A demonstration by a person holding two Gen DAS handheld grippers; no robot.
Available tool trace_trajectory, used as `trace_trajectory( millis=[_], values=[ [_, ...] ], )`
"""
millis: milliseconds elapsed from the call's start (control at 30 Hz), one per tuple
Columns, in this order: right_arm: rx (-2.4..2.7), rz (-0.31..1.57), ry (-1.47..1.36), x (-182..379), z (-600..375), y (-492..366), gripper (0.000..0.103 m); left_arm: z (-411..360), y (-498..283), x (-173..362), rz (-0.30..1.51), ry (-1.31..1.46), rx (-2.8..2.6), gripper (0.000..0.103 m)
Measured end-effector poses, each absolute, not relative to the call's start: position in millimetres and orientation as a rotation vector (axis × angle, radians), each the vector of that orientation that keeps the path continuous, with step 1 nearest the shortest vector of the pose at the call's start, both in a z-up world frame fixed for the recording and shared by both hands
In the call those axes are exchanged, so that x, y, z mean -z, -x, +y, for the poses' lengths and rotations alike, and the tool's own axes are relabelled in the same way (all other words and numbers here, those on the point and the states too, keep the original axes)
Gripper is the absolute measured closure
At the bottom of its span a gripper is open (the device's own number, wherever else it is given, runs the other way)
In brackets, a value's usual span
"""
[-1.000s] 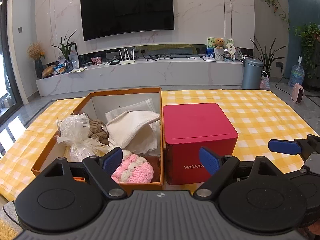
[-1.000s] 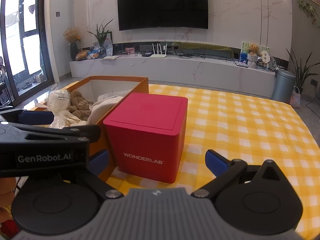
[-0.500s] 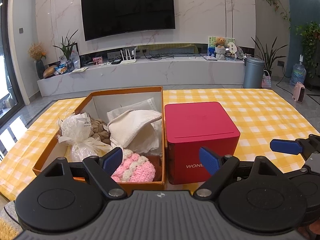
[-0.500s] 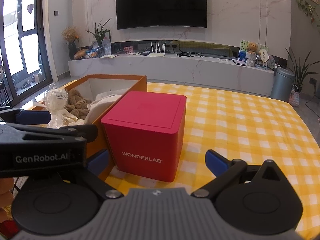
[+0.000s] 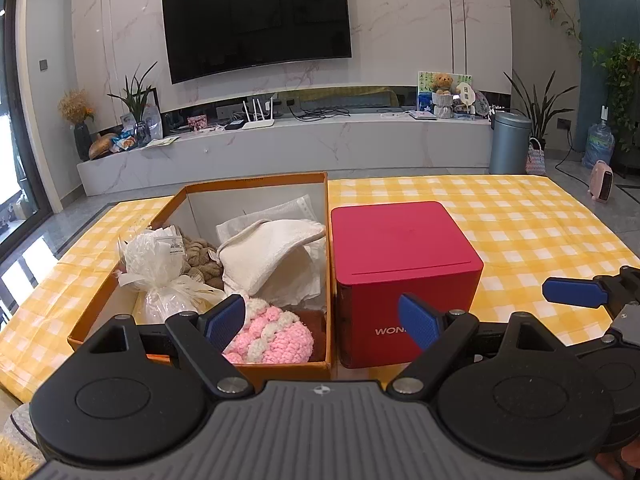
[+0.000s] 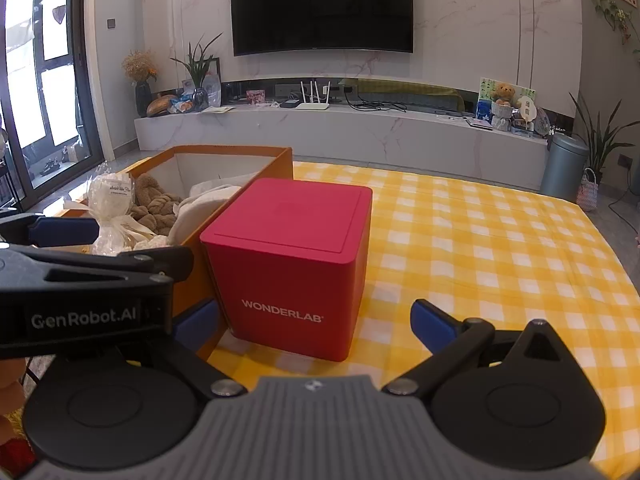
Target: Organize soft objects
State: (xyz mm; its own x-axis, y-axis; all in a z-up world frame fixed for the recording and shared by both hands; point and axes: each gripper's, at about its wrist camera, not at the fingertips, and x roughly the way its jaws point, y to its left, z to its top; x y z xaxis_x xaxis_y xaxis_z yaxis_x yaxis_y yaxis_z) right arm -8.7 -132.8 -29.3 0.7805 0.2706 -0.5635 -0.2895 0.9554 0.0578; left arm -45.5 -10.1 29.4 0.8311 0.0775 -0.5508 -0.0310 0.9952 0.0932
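An orange cardboard box sits on the yellow checked table and holds soft things: a pink and white knitted piece, a white folded cloth, a brown braided plush and a clear wrapped bundle. The box also shows in the right wrist view. A closed red cube box marked WONDERLAB stands right of it. My left gripper is open and empty, just before the box's near edge. My right gripper is open and empty, in front of the red cube.
The yellow checked tablecloth stretches to the right of the red cube. Beyond the table are a marble TV bench, a grey bin and plants. The left gripper's body fills the right wrist view's left side.
Both grippers have drawn back and risen slightly, so the boxes sit a little lower and farther. Both stay open; nothing was picked up.
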Motion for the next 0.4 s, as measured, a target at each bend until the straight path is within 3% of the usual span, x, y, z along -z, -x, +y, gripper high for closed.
trace_trajectory(
  millis=[400],
  values=[
    [-0.298, 0.61, 0.033, 30.8, -130.7, 8.4, 0.003, -9.1, 45.5, -28.0, 0.593, -0.085, -0.065, 0.002]
  ],
)
